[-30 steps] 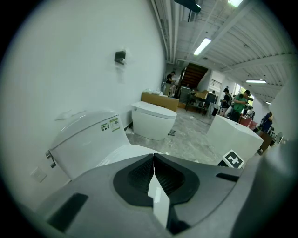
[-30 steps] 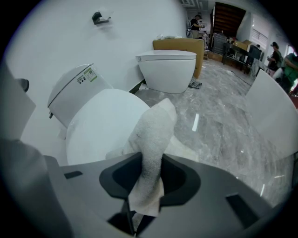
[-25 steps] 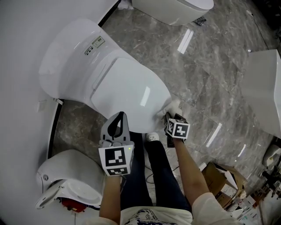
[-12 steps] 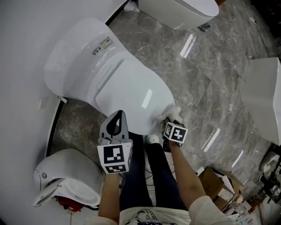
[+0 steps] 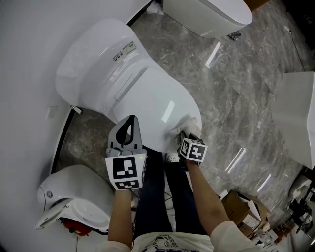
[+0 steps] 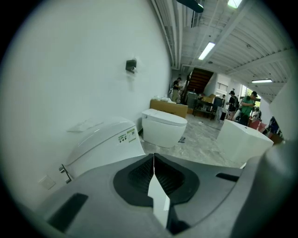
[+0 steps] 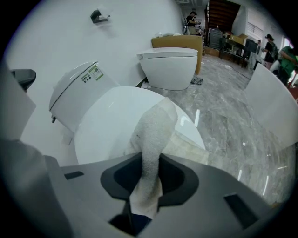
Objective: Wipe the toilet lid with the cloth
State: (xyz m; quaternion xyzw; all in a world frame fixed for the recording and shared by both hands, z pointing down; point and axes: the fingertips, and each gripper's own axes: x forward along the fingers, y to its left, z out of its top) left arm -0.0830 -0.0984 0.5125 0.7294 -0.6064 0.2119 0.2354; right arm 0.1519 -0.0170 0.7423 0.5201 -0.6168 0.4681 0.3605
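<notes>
Nudged along the rim since earlier: right hand-held gripper [image 5: 183, 137] clamping cloth [image 5: 190, 125] at toilet lid's [image 5: 150, 103] 4 o'clock edge. Left hand-held gripper [image 5: 127, 130] closed, empty, near 6 o'clock. Mid-wipe; next likely calls for sweeping toward 12 o'clock.

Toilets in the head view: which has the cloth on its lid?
The middle toilet, with a label on its tank: the cloth in the right gripper lies on its lid. The top toilet and lower-left toilet have none.

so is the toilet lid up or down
Down. The toilet lid lies flat, its smooth top facing up, and the cloth clamped in the right gripper rests on its front edge.
</notes>
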